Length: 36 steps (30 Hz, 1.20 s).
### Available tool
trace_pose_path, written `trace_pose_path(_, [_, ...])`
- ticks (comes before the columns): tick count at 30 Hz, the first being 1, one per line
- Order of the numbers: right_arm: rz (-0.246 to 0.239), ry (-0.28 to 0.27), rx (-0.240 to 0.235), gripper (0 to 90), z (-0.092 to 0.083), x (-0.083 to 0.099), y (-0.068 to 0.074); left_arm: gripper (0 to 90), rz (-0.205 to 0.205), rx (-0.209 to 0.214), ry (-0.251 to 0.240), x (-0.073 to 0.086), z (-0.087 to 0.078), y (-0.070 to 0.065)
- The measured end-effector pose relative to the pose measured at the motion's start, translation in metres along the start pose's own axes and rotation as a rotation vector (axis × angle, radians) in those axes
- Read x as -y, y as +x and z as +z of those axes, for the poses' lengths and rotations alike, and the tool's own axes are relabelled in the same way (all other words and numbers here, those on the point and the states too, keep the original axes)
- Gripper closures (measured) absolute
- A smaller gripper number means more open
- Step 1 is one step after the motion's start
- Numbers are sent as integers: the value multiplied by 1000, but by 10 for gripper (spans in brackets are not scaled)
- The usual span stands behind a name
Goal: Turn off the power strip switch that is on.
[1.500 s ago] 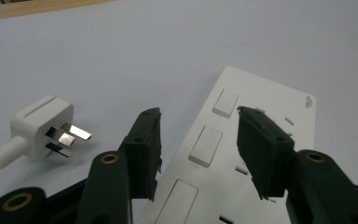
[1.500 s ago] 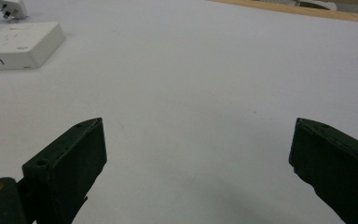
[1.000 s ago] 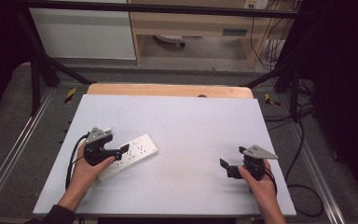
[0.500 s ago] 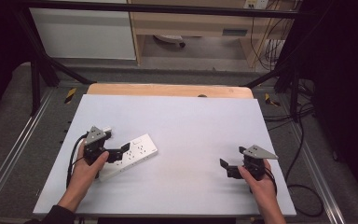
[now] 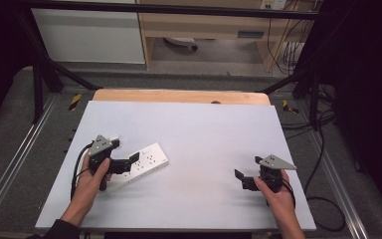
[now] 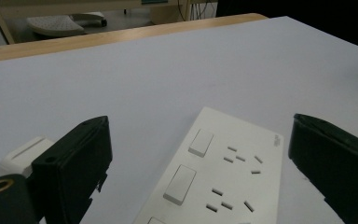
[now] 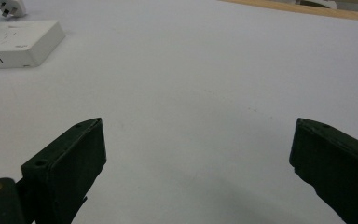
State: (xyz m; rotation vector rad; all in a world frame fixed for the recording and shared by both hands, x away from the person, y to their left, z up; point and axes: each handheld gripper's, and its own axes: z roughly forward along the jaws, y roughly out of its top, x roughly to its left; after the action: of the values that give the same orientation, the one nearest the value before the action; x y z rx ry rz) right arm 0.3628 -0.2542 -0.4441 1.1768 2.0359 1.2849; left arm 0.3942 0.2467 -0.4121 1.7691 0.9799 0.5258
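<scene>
Lying flat, socket strip (image 5: 142, 163) points perhaps up-right.

White on pale grey, edged in wood

The socket panel (image 5: 142, 164) is white, with white switches and dark slots. The table (image 5: 209, 134) is pale grey-white, with a light wood strip (image 5: 179, 96) at its far edge. Both grippers, left (image 5: 127, 164) and right (image 5: 240, 178), are black with grey top plates. A small white plug (image 7: 10, 7) lies beside the panel.

Grey floor (image 5: 10, 129) around the table — pale cabinet (image 5: 87, 32) and wooden shelving (image 5: 204, 25) behind, dark surroundings.
</scene>
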Motion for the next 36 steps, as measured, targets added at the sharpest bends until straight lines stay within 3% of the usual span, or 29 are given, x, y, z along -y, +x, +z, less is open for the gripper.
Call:
trace_pose_path(14, [-4, 5, -3, 42, 1, 0, 0, 52, -16, -23, -80, -9, -16, -1])
trace_pose_path(21, [1, 6, -2, 42, 0, 0, -1, 50, -18, -4, -99, -16, -26, -6])
trace_pose_path(29, [1, 4, 0, 42, 1, 0, -1, 55, -19, 9, -129, -28, -47, -7])
trace_pose_path(36, [4, 1, 1, 42, 0, 0, -1, 55, -24, 3, -144, -27, -65, -4])
